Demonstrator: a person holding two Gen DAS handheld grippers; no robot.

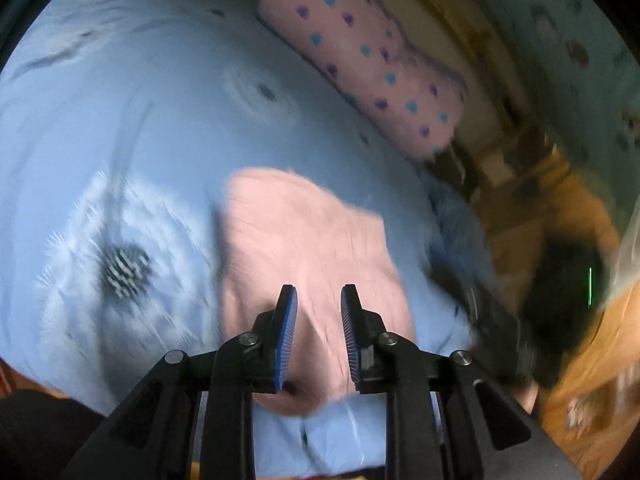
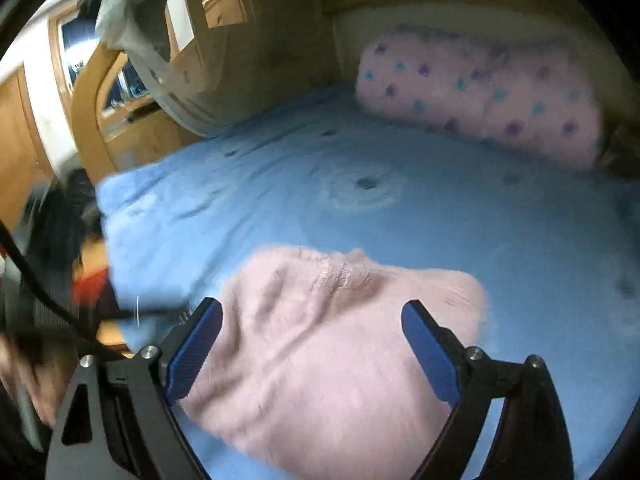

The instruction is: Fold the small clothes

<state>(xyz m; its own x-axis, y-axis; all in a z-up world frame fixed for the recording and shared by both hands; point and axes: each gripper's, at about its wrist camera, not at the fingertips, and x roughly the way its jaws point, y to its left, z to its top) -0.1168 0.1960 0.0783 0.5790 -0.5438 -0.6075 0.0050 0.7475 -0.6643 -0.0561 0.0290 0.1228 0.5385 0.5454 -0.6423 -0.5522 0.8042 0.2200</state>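
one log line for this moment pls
left gripper: narrow gap, empty | right gripper: wide open, empty | pink garment: flat on blue sheet, below both grippers | fold: not judged, blurred

I'm getting dim, soft indoor light on both wrist feeds, no hard glare. Heavy motion blur in both: the blue bedsheet (image 1: 120, 128) smears into streaks around its dark print in the left view, and the pink garment (image 2: 340, 344) reads fuzzy at its edges in the right. Gripper fingers (image 1: 286, 332) stay sharp by comparison. Strong fisheye bending plus black vignette at all corners. Brightest spot I see is a window (image 2: 76, 52) upper left of the right view, slightly blown out. Soft shadow along the garment's left edge in the left view. Spotted pillow (image 2: 480, 96) is soft.
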